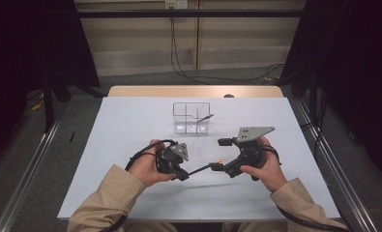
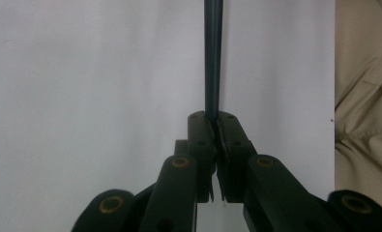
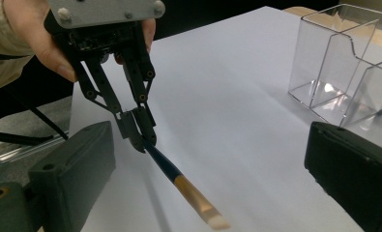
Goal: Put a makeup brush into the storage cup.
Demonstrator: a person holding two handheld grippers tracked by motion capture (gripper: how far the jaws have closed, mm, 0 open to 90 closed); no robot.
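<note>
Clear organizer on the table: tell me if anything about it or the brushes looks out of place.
Nothing is damaged or spilled. The clear organizer stands upright, one brush leaning askew over its rim. The left gripper is shut on a second brush, held above the table.

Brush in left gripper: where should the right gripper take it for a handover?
Take the brush on its bare dark handle, just ahead of the left gripper, closing across the shaft. The right gripper already straddles it, jaws open. Probably avoid the soft bristle tip.
</note>
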